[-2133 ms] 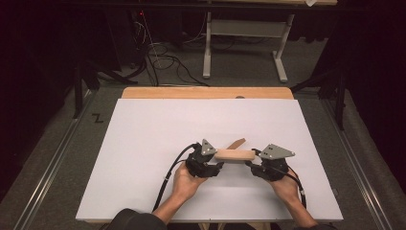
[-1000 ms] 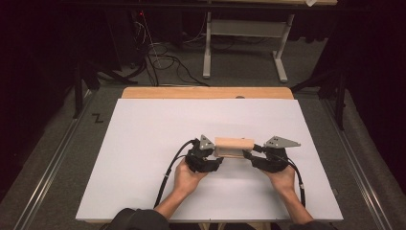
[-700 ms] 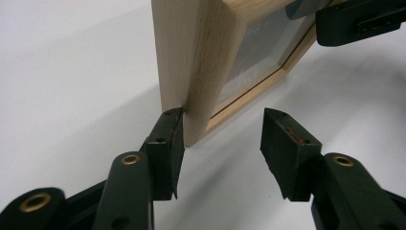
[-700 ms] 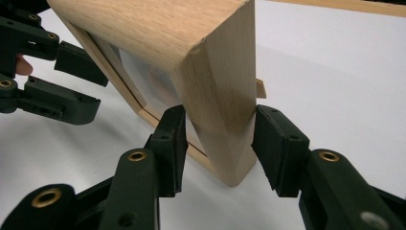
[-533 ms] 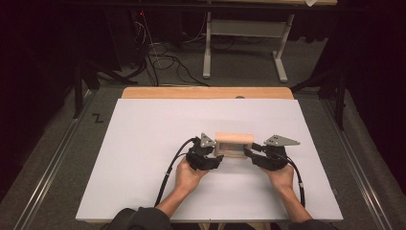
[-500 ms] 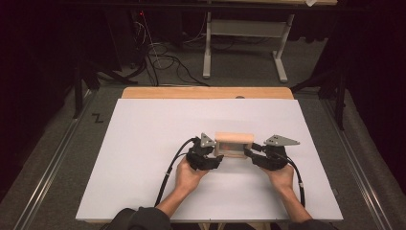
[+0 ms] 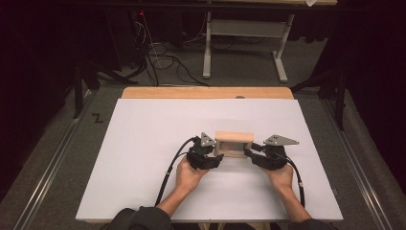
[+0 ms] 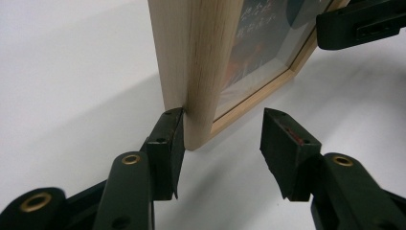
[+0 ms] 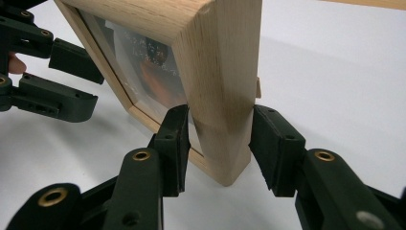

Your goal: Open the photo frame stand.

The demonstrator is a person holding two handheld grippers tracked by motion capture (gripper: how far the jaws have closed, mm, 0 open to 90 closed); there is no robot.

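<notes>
A light wooden picture frame [image 7: 233, 145] with a dark print behind glass stands upright on its lower edge on the white table [image 7: 143, 143], its face toward the person. My left gripper [image 7: 218, 152] straddles its left end. In the left gripper view [image 8: 222, 139] one pad touches the frame's back [image 8: 206, 72] and the other pad stands well off the glass. My right gripper [image 7: 249, 152] is at the right end. Its jaws have just been closing, and in the right gripper view [image 9: 218, 139] both pads press the frame's side [image 9: 225, 72].
A wooden strip [image 7: 206, 92] runs along the table's far edge. Beyond it a metal desk stand [image 7: 244, 38] and loose cables [image 7: 158, 52] lie on the floor. A black cable [image 7: 170, 167] trails from the left gripper toward the front edge.
The frame lay flat and tilted between the grippers two seconds ago; it now stands upright on the table. The right jaws have drawn in on its end. Both hands stay put.
</notes>
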